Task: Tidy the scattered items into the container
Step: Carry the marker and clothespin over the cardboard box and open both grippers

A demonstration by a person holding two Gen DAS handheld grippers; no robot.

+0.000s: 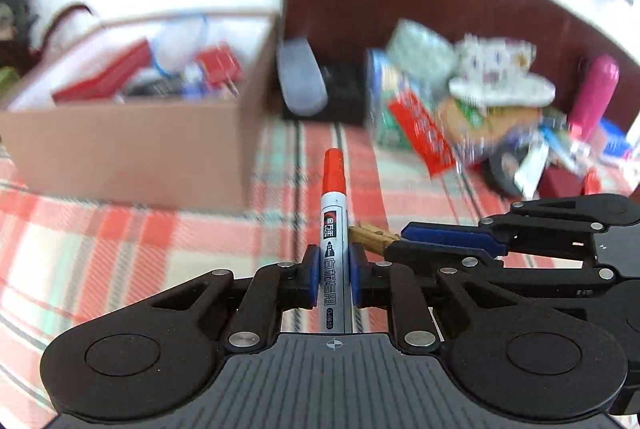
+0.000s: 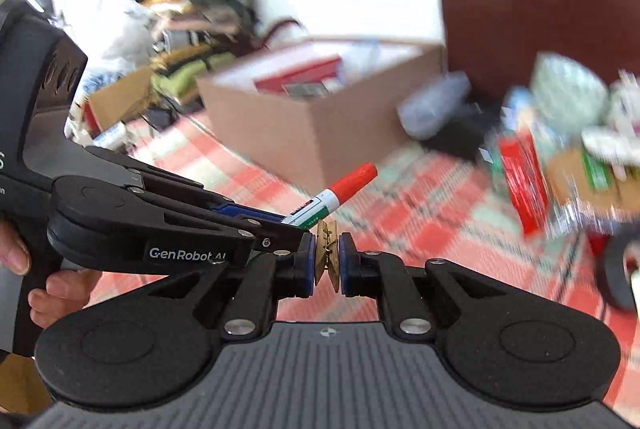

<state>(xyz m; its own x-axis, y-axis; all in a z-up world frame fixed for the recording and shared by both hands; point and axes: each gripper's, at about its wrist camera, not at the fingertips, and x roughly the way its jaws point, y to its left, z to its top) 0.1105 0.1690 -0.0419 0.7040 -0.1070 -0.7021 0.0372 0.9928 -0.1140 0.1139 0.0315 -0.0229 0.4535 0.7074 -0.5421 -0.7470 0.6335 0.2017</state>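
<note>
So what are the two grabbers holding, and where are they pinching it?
The left gripper pinches a red-capped marker around the lower part of its silver barrel, cap pointing away. The right gripper squeezes a wooden clothespin across its flat sides.

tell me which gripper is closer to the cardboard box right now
Left, by a small margin as far as the pictures show. The left gripper, shut on the red-capped marker, sits on the box's side; the right gripper, shut on the wooden clothespin, sits just beyond it.
</note>
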